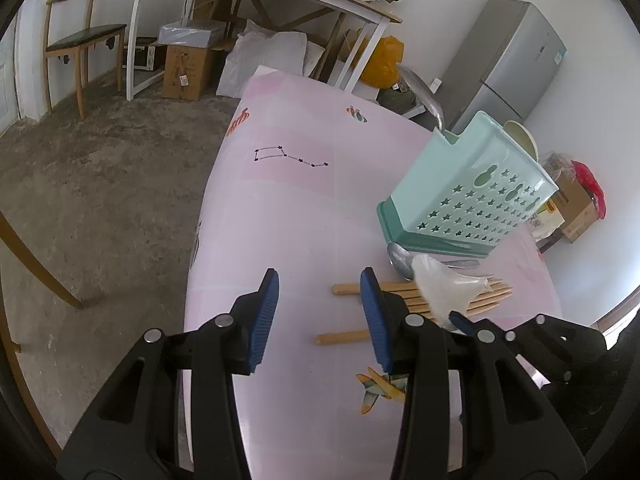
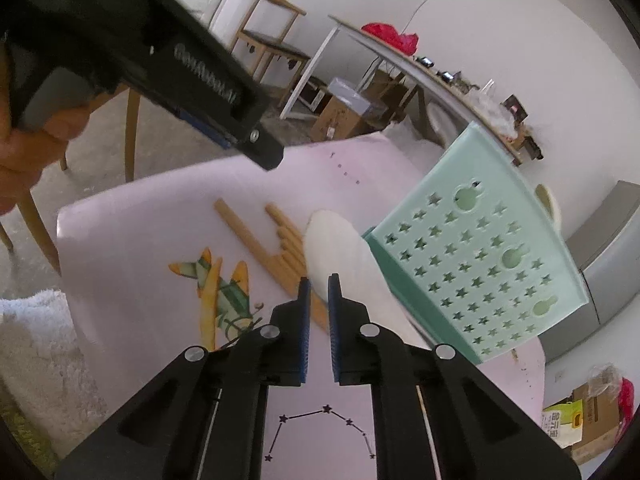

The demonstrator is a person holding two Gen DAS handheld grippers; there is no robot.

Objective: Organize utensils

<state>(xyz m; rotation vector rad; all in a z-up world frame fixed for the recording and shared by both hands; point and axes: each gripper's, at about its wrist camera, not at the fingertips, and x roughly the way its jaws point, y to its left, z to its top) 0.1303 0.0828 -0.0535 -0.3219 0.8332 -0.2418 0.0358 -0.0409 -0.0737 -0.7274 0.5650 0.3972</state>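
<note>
White spoon (image 2: 344, 256) is sitting pinched at its handle between the nearly closed right gripper (image 2: 319, 280) pads, bowl pointing 12 o'clock over the chopsticks (image 2: 280, 248), caddy (image 2: 476, 264) at 2 o'clock. Left gripper (image 1: 320, 280) is hanging half open, empty.

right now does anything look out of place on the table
Yes. The wooden chopsticks lie loose and uneven beside the green holder, one apart from the bundle. A metal spoon lies at the holder's base, and a white spoon lies across the chopsticks.
</note>
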